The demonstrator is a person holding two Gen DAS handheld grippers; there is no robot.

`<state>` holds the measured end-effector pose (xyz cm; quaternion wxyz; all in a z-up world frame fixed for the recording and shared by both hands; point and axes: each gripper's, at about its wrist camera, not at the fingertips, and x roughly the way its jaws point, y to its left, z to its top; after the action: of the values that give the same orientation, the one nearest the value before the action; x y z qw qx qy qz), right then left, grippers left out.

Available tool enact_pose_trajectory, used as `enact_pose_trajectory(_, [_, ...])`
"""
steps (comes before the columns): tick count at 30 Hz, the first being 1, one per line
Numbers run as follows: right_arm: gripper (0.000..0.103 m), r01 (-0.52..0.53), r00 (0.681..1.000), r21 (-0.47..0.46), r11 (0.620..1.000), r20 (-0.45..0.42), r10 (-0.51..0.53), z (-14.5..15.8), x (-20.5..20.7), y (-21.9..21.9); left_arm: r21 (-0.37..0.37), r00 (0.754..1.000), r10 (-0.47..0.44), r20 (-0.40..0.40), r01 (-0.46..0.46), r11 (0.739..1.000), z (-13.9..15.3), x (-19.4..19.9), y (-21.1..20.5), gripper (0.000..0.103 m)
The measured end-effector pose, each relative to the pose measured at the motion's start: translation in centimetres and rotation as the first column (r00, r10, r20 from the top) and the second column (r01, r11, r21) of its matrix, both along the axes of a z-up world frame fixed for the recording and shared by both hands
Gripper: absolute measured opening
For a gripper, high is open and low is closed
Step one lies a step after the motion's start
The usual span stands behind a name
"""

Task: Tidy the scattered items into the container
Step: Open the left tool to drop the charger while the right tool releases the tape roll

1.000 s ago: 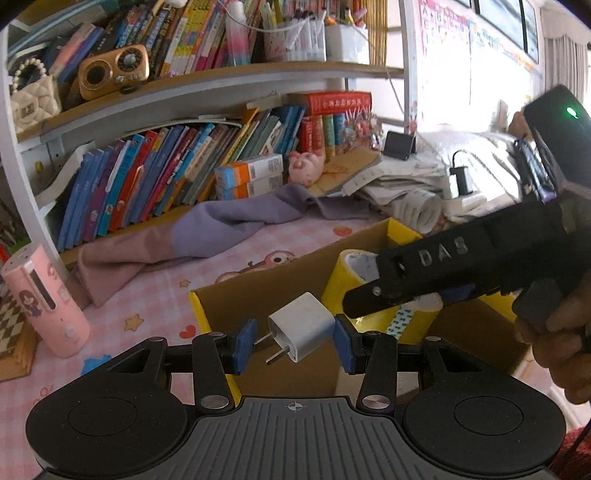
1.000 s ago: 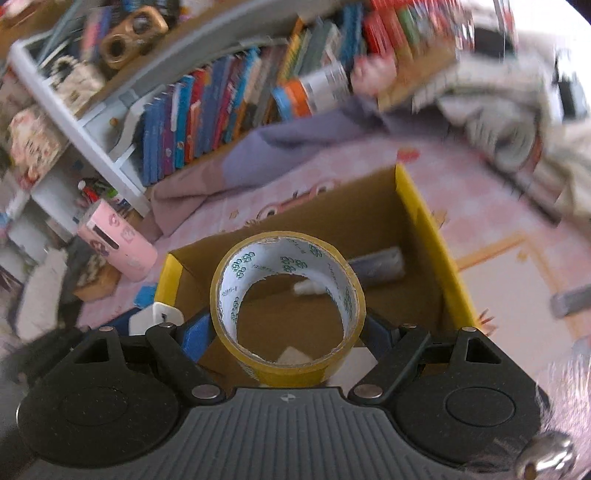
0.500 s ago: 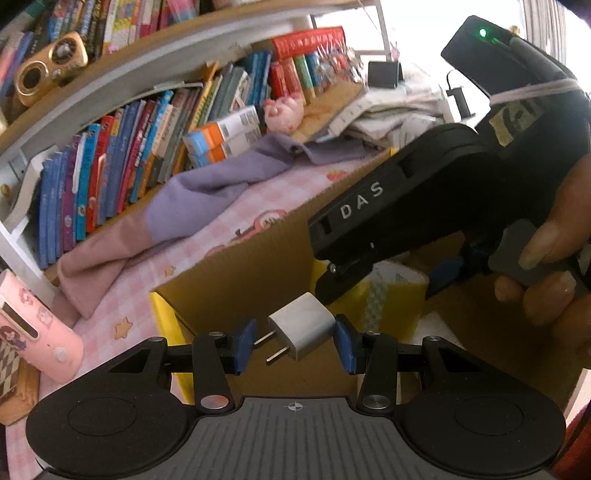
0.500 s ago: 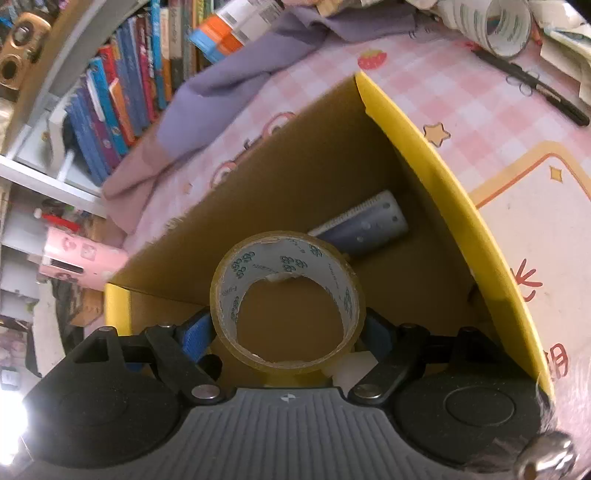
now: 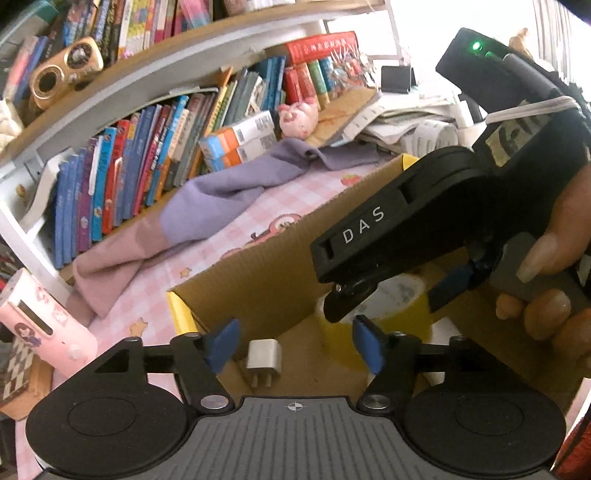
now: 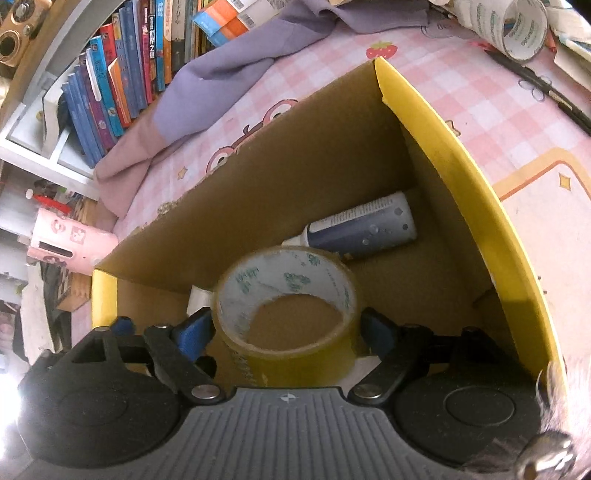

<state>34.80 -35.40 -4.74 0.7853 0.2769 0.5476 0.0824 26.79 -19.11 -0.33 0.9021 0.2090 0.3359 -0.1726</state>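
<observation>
My left gripper (image 5: 294,345) hangs over the near corner of the yellow-sided cardboard box (image 5: 258,280), its jaws opening and touching nothing. The white charger plug (image 5: 264,356) lies loose on the box floor between the pads, prongs toward me. My right gripper (image 6: 285,332) is inside the box (image 6: 443,147), jaws opening. The yellow tape roll (image 6: 286,314) sits between its pads with a thin gap on each side. A dark blue bottle (image 6: 364,229) lies on the box floor behind the roll. The left wrist view shows the right gripper and the hand holding it above the tape roll (image 5: 388,306).
A purple and pink cloth (image 5: 207,206) lies on the pink checked mat behind the box. A pink cylinder (image 5: 40,325) stands at the left. Bookshelves (image 5: 147,155) rise behind. A white tape roll (image 6: 517,29) and a black pen (image 6: 554,96) lie at the far right.
The left jaws have spread and the charger plug has dropped from them onto the box floor. The right jaws have widened and the tape roll has sunk lower in the box.
</observation>
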Motion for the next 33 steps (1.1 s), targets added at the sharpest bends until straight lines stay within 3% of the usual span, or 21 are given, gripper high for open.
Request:
enact_pose_trajectory(4, [0.092, -0.008, 1.0, -0.009, 1.0, -0.004, 0.008, 0.3, -0.5, 0.2, -0.02, 1.0, 0.007, 0.015, -0.007, 1.0, 0.5, -1.0, 0.2, 0.076])
enact_pose_trajectory(16, [0.094, -0.043, 0.987, -0.074, 0.996, 0.154, 0.054, 3.3, -3.9, 0.8, -0.133, 0.995, 0.069, 0.077, -0.058, 0.989, 3.1, -4.7, 2.0, 0.087])
enact_pose_trajectory(33, [0.095, 0.001, 0.891, -0.273, 0.962, 0.437, 0.123, 7.6, -12.2, 1.8, -0.251, 0.978, 0.174, 0.118, -0.14, 0.958, 4.0, -10.1, 6.6, 0.091])
